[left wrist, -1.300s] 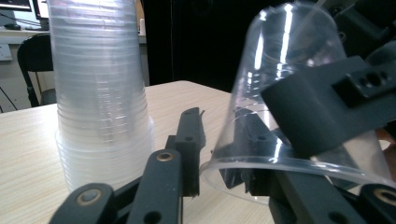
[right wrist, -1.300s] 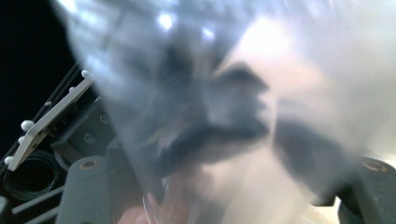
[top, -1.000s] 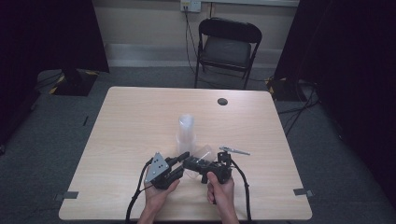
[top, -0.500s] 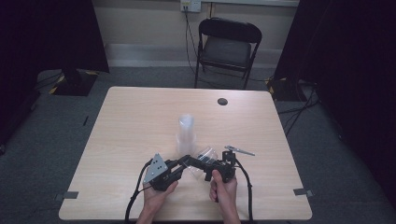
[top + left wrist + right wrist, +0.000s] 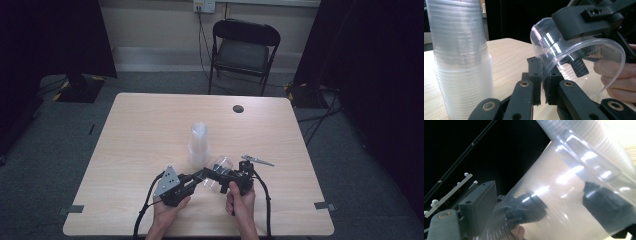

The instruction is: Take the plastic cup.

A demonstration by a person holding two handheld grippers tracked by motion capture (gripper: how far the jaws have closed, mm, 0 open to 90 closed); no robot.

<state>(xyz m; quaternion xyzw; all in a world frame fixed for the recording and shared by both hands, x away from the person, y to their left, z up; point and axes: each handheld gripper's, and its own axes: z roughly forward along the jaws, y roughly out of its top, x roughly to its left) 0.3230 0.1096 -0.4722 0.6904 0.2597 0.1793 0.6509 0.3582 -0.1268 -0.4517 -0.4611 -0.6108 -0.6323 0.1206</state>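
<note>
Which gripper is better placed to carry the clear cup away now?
Left. The left gripper has its jaws pinched shut on the clear cup rim, while the right gripper jaws have just been opening around it.

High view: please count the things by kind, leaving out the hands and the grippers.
Stack of clear cups: 1
Single clear cup: 1
Table: 1
Folding chair: 1
Black round cap in the tabletop: 1
Total: 5

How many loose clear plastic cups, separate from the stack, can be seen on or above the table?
1. The single cup is between the two grippers, its rim pinched by the left gripper, beside the cup stack. How many cups are nested in that stack cannot be told.
</note>
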